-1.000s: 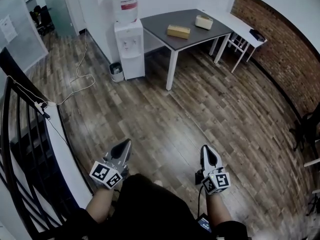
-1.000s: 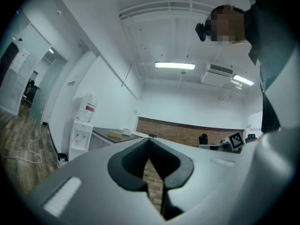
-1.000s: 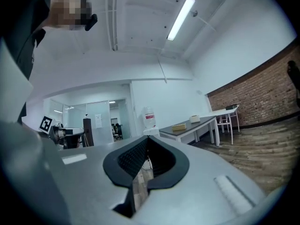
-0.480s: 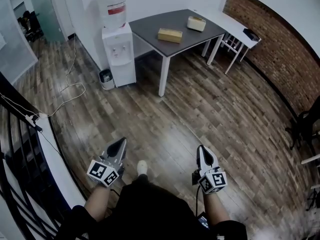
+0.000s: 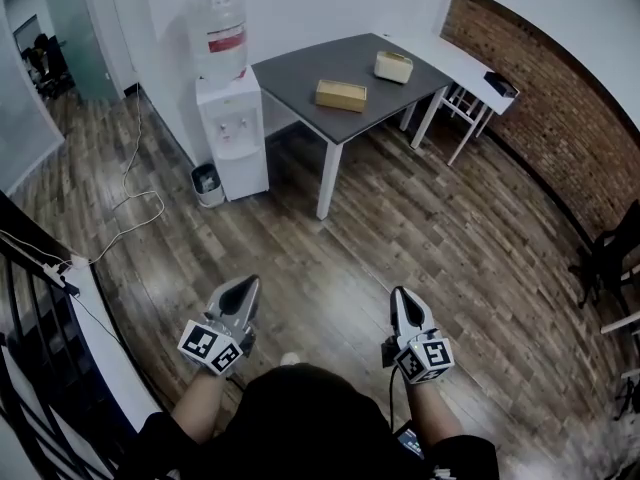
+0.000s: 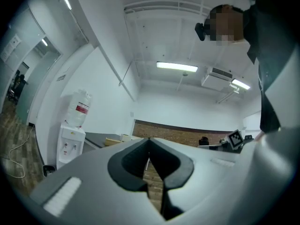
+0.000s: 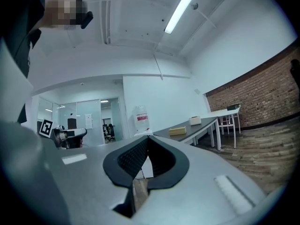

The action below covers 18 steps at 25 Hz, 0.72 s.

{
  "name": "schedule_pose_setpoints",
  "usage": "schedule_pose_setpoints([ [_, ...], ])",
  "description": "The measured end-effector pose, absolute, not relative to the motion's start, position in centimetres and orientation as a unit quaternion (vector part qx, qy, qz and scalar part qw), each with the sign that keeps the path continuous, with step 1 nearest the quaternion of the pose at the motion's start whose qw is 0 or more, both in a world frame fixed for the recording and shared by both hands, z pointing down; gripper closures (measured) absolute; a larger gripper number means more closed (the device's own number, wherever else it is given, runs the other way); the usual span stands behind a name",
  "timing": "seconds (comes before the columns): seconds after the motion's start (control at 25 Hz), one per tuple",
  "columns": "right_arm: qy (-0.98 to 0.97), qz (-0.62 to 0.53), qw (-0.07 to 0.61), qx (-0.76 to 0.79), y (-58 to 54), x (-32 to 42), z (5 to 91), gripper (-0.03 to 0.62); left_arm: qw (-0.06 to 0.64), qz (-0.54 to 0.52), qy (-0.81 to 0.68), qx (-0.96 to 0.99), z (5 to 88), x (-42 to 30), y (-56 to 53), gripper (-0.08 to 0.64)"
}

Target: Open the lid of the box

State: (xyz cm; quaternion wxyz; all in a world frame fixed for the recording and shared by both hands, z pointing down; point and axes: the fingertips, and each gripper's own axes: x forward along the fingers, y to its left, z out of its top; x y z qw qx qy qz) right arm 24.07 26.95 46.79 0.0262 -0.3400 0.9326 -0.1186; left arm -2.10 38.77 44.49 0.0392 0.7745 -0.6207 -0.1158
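Observation:
Two boxes lie on a dark grey table (image 5: 300,68) far ahead: a tan wooden box (image 5: 341,95) near the middle and a paler box (image 5: 394,66) toward the far right corner. Both lids look closed. My left gripper (image 5: 245,289) and right gripper (image 5: 401,297) hang low over the wooden floor, well short of the table. Both are shut with nothing between the jaws. In the right gripper view the tan box (image 7: 177,131) and the pale box (image 7: 195,121) show small on the table. The left gripper view catches the tan box (image 6: 111,141) just above the jaws.
A white water dispenser (image 5: 232,128) with a bottle stands left of the table, a small bin (image 5: 207,183) beside it. A white desk (image 5: 470,66) adjoins the table by a brick wall (image 5: 545,108). A black stair railing (image 5: 30,368) runs at the left. A cable (image 5: 135,203) trails on the floor.
The view has moved forward and turned left, so the table and dispenser sit nearer and more central. Both grippers stay shut and low in front of the person.

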Motion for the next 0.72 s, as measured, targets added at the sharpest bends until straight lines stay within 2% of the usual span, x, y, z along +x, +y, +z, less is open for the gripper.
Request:
schedule_pose_setpoints([
  [0.32, 0.931, -0.107, 0.012, -0.349, 24.4, 20.3, 46.9, 0.591, 0.03, -0.097, -0.621, 0.777, 44.9, -5.7, 36.0, 0.56],
  [0.56, 0.931, -0.109, 0.009, -0.349, 21.5, 18.1, 47.7, 0.591, 0.058, -0.106, -0.618, 0.777, 45.8, -6.7, 32.3, 0.561],
  [0.72, 0.931, -0.121, 0.008, -0.343, 18.4, 17.5, 48.8, 0.591, 0.052, -0.104, -0.627, 0.771, 45.9, -7.3, 30.0, 0.561],
])
